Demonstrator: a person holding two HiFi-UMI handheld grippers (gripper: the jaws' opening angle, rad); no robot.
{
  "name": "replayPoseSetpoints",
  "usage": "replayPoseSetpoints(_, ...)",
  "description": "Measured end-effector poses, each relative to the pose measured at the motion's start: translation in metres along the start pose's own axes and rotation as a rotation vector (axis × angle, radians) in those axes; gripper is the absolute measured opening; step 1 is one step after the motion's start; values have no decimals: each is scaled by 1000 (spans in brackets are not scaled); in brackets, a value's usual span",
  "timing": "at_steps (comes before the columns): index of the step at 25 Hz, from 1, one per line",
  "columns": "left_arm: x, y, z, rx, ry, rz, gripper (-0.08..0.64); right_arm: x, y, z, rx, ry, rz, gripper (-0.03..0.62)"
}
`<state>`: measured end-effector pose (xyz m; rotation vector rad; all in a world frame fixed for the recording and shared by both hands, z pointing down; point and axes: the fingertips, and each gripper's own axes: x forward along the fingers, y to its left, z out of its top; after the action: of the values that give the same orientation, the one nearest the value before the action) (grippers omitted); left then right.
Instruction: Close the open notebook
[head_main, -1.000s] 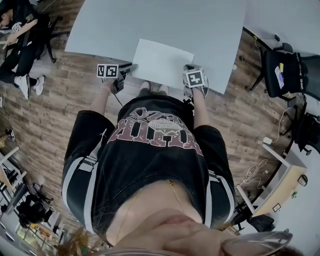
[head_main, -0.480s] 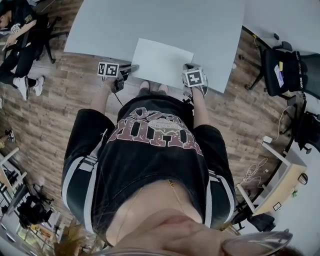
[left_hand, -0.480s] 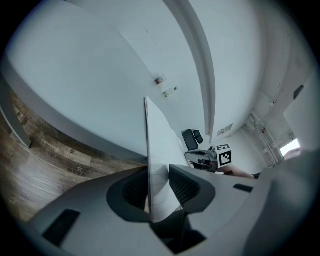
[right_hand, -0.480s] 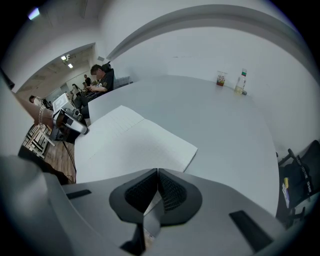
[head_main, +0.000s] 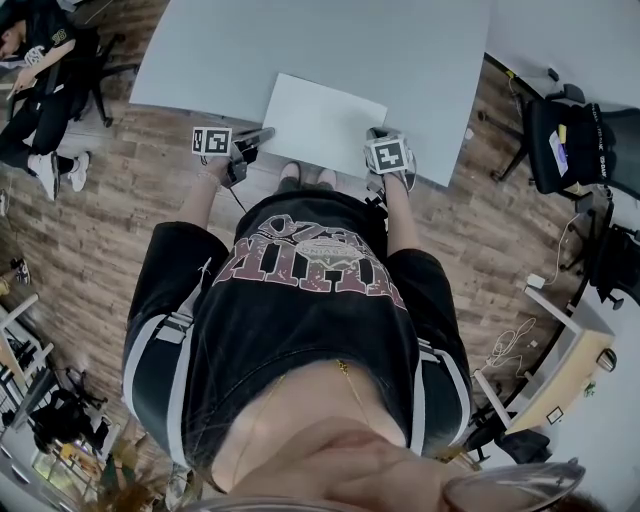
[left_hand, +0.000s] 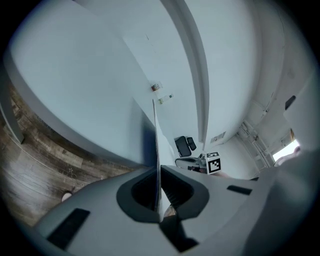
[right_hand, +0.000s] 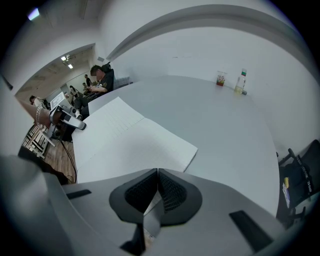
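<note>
The open notebook (head_main: 322, 122) lies white and flat on the grey table (head_main: 400, 50), near its front edge. My left gripper (head_main: 262, 135) is at the notebook's left edge. In the left gripper view its jaws (left_hand: 158, 170) are shut on that thin edge (left_hand: 154, 135), which runs edge-on straight ahead. My right gripper (head_main: 378, 136) sits at the notebook's near right corner with its jaws (right_hand: 158, 172) shut, tips meeting over the page (right_hand: 135, 140). I cannot tell whether they pinch any paper.
A bottle (right_hand: 241, 81) and a small cup (right_hand: 220, 78) stand at the table's far edge. A black office chair (head_main: 565, 145) is on the right. A seated person (head_main: 30, 70) is far left. Wooden floor (head_main: 100, 220) lies below the table's front edge.
The left gripper's marker cube has shifted a little to the left. The notebook and the right gripper look the same.
</note>
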<state>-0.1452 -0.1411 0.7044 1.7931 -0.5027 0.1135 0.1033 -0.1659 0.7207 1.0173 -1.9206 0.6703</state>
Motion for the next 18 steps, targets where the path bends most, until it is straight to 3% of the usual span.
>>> replayPoseSetpoints(18, -3, -33, 6, -11, -16, -61, 52, 3, 0, -1, 13, -1, 2, 20)
